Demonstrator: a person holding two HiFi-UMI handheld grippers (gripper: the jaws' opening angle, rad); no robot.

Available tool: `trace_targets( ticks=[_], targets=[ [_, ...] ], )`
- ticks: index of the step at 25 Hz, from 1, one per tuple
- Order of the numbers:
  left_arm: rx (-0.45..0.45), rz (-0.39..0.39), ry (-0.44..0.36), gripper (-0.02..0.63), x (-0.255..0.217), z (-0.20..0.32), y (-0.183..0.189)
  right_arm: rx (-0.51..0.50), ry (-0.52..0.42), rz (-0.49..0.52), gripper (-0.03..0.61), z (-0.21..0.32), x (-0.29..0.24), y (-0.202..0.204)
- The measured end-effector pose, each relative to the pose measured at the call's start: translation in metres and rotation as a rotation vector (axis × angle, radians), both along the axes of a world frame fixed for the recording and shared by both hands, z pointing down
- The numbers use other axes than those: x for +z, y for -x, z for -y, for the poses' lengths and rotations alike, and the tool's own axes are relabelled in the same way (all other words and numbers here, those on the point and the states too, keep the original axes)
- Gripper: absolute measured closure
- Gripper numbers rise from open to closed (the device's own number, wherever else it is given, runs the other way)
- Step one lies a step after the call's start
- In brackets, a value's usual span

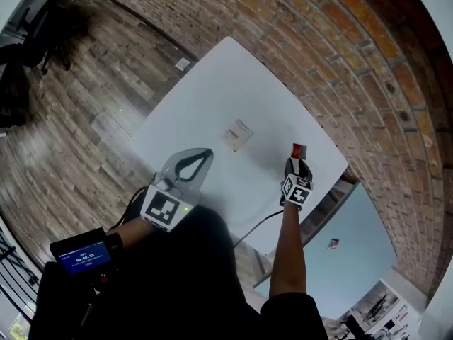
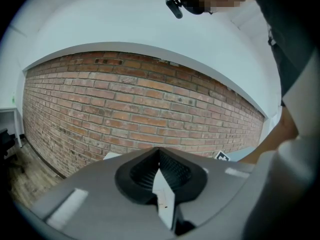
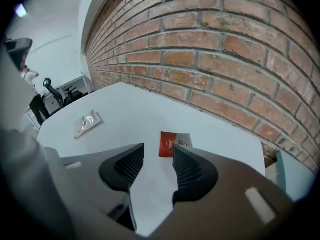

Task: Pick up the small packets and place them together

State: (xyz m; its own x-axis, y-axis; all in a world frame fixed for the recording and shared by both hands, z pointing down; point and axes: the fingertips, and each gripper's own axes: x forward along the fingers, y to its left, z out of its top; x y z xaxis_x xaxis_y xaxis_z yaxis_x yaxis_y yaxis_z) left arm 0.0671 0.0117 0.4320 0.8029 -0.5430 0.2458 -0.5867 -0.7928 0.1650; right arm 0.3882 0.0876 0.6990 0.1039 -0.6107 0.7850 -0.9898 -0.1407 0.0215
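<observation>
The red packet (image 3: 169,144) is seen just ahead of the right gripper (image 3: 158,151), held unclenched and empty, nearer than the clenched left gripper (image 2: 159,159).

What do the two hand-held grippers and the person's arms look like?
Both the left gripper and the right gripper have grey bodies, black ribbed pads and a white cube with black square markers. A thin cable trails by the right arm. The person wears a dark top.
</observation>
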Motion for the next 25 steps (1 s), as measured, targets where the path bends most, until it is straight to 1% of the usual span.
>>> trace_targets(
  ticks=[5,10,14,20,25],
  targets=[
    [-0.004,-0.003,0.005,0.614,-0.002,0.004,0.015,0.064,0.017,-0.003,0.394,0.007,0.001,0.002],
    [-0.002,0.001,-0.003,0.614,-0.003,0.002,0.009,0.149,0.017,0.016,0.405,0.006,0.003,-0.016],
    [0.006,0.010,-0.002,0.614,-0.001,0.001,0.003,0.189,0.023,0.011,0.407,0.006,0.009,-0.024],
    [0.022,0.026,-0.002,0.614,0.001,-0.002,-0.006,0.299,0.005,0.076,0.407,0.008,0.016,-0.037],
    [0.028,0.032,0.012,0.614,0.001,-0.001,-0.010,0.356,-0.002,0.128,0.410,0.010,0.017,-0.042]
  ],
)
